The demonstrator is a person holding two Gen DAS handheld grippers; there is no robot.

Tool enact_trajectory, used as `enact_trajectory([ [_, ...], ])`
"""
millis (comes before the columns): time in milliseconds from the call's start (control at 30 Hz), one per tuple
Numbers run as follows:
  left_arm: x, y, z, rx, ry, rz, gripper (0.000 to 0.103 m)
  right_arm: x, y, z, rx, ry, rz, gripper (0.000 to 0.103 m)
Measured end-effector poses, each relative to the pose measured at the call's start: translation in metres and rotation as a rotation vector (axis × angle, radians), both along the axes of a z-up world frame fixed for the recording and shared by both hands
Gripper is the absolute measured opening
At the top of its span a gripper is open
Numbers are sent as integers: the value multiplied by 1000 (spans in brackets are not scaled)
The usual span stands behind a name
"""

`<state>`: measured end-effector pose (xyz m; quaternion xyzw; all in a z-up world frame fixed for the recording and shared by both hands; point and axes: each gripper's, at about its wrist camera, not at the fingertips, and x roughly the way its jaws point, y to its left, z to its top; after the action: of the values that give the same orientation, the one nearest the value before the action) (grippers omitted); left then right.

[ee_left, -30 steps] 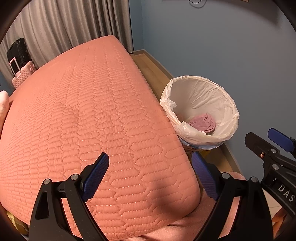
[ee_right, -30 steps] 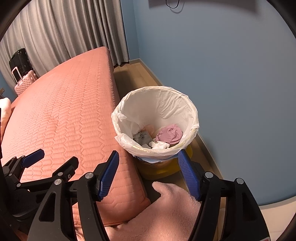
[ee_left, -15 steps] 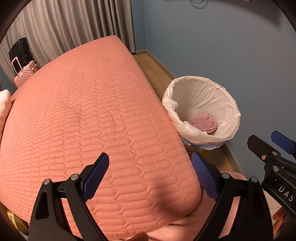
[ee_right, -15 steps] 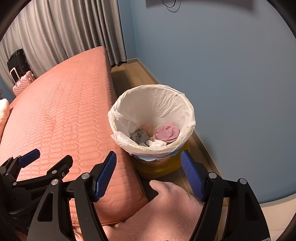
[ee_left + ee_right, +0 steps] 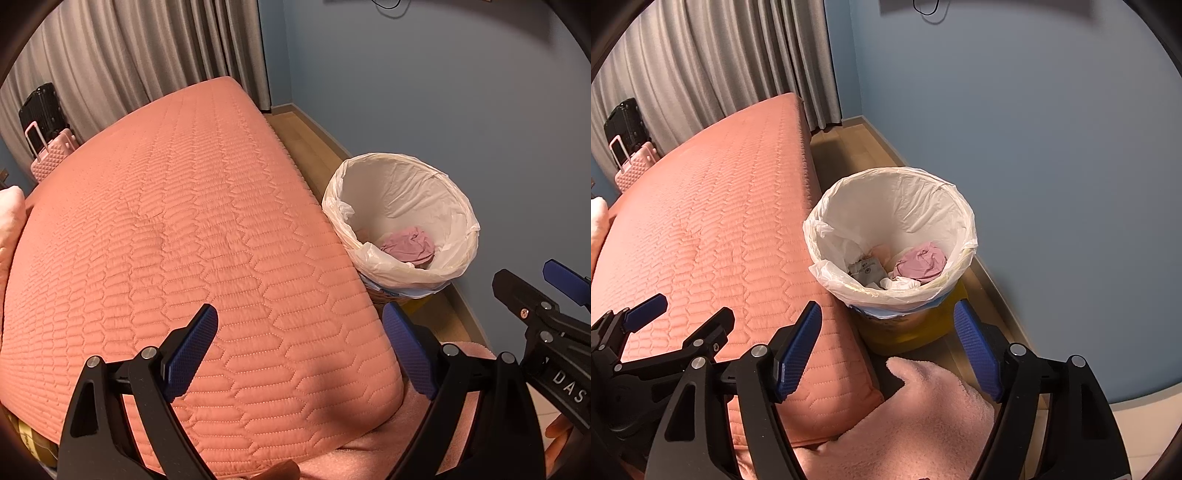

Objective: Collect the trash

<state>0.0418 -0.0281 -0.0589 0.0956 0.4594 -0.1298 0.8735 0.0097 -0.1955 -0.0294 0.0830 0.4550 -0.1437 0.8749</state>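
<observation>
Beside the bed, just off its near corner, stands the trash bin point(image 5: 892, 236), lined with a white plastic bag. From my right gripper point(image 5: 888, 349) the bin lies directly ahead and slightly below, its rim showing in the gap between the two blue pads; the fingers are spread wide with nothing between them. Inside the bin I see a crumpled pink wad point(image 5: 921, 262), a grey wrapper point(image 5: 866, 270) and a bit of white tissue point(image 5: 899, 283) resting at the bottom.

My left gripper point(image 5: 301, 352) hangs over the salmon quilted mattress point(image 5: 177, 236), its jaws likewise held wide apart and empty. From this side the bin point(image 5: 400, 225) sits ahead and off to the right, close against the mattress edge, with only the pink wad point(image 5: 408, 245) visible in it. The right gripper's fingers poke into the left view at the far right edge. A fluffy pink blanket point(image 5: 923, 421) lies below both grippers.
</observation>
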Motion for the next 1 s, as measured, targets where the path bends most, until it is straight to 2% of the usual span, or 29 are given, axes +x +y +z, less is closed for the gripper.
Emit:
enact_trajectory([
  [567, -5, -4, 3, 34, -29, 7, 87, -3, -1, 1, 7, -9, -8, 72],
  [1000, -5, -9, 1, 44, -15, 12, 87, -5, -3, -2, 12, -3, -12, 72],
])
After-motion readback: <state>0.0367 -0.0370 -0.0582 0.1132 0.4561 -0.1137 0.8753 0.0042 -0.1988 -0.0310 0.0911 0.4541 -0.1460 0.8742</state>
